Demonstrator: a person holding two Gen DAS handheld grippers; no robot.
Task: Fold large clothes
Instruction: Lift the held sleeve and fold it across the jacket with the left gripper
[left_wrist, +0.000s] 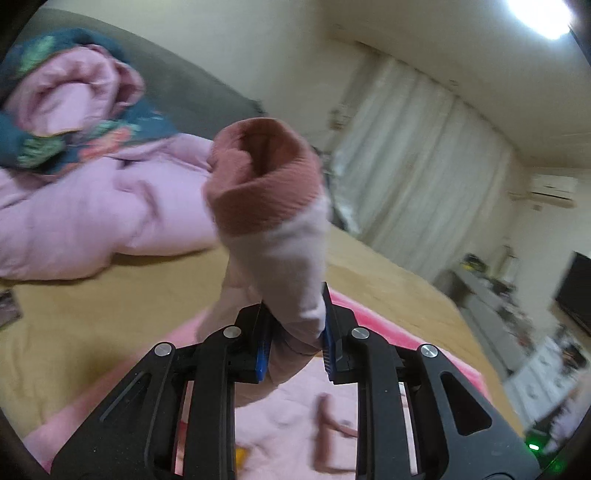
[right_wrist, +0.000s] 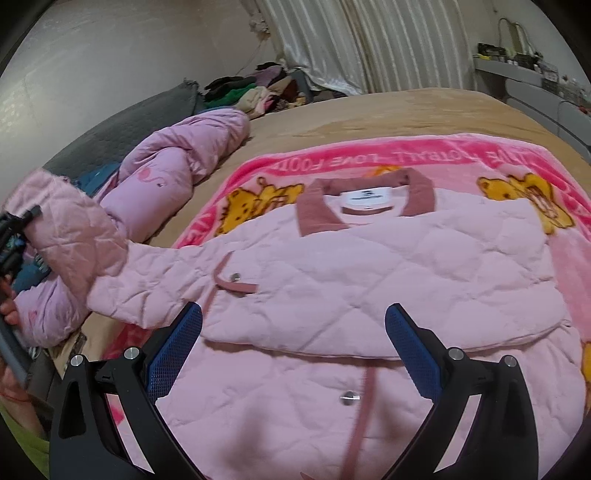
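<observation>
The step in hand was folding a sleeve across the body of a pink quilted jacket (right_wrist: 369, 266), which lay collar-away on a pink cartoon blanket (right_wrist: 369, 155) spread over the tan-covered bed (right_wrist: 406, 107). The left tongs (left_wrist: 295, 332) were clamped nearly shut on the sleeve (left_wrist: 273, 258) just below its darker ribbed cuff (left_wrist: 264, 184), which stood up above the pads toward twelve o'clock in the left wrist view; in the right wrist view the same sleeve rose toward nine o'clock from the jacket's shoulder. The right tongs (right_wrist: 293, 350) stood wide apart and held nothing, hovering above the jacket's lower front with a snap button (right_wrist: 349, 398) between the fingers. As a judgement, the next move called for carrying the cuff over the chest toward the opposite side and laying it flat, while the free tongs pressed the body down so it would not drag; the padded fabric looked springy and might not hold a crease. Around ten o'clock in both views a rumpled pink duvet (right_wrist: 177, 166) lay heaped near a grey headboard (right_wrist: 122, 125). Beyond the bed hung pale curtains (right_wrist: 351, 44), with a pile of clothes (right_wrist: 255, 90) at their foot, a cluttered grey shelf (right_wrist: 524, 72) at two o'clock, and a bright ceiling lamp (left_wrist: 539, 14) overhead.
</observation>
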